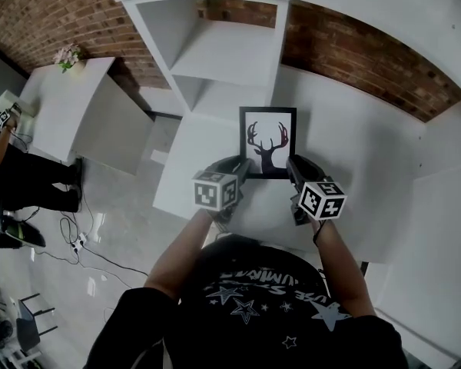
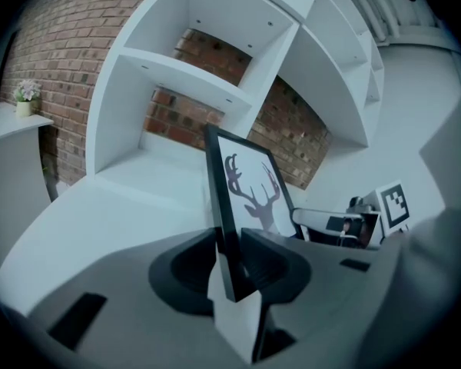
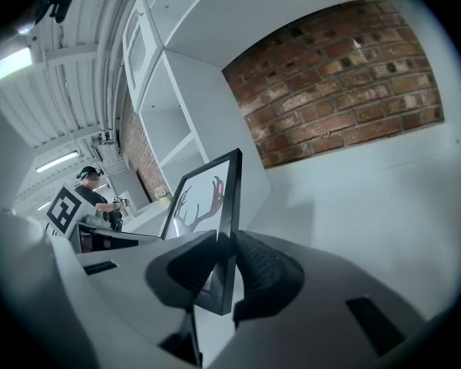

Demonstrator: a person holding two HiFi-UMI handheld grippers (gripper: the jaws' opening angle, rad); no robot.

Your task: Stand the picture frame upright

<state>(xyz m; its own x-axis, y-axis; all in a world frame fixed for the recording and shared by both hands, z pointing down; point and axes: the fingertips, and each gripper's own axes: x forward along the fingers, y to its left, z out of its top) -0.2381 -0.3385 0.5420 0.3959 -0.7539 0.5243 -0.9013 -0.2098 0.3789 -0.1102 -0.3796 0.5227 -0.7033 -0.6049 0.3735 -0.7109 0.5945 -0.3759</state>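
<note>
A black picture frame point(image 1: 267, 141) with a deer-head silhouette on white is held over the white counter point(image 1: 353, 144), its picture facing me. My left gripper point(image 1: 242, 169) is shut on the frame's lower left corner, and my right gripper point(image 1: 290, 167) is shut on its lower right corner. In the left gripper view the frame point(image 2: 246, 194) rises upright from between the dark pads point(image 2: 270, 264), edge-on, with the right gripper's marker cube point(image 2: 393, 204) beyond it. In the right gripper view the frame point(image 3: 207, 206) stands between the pads point(image 3: 265, 271), clamped by its side rail.
White open shelving point(image 1: 215, 52) stands just behind the frame against a brick wall point(image 1: 353, 52). A white cabinet point(image 1: 69, 106) with a small flower pot point(image 1: 67, 55) is at the left. A person point(image 1: 15, 167) stands at the far left; cables point(image 1: 77, 244) lie on the floor.
</note>
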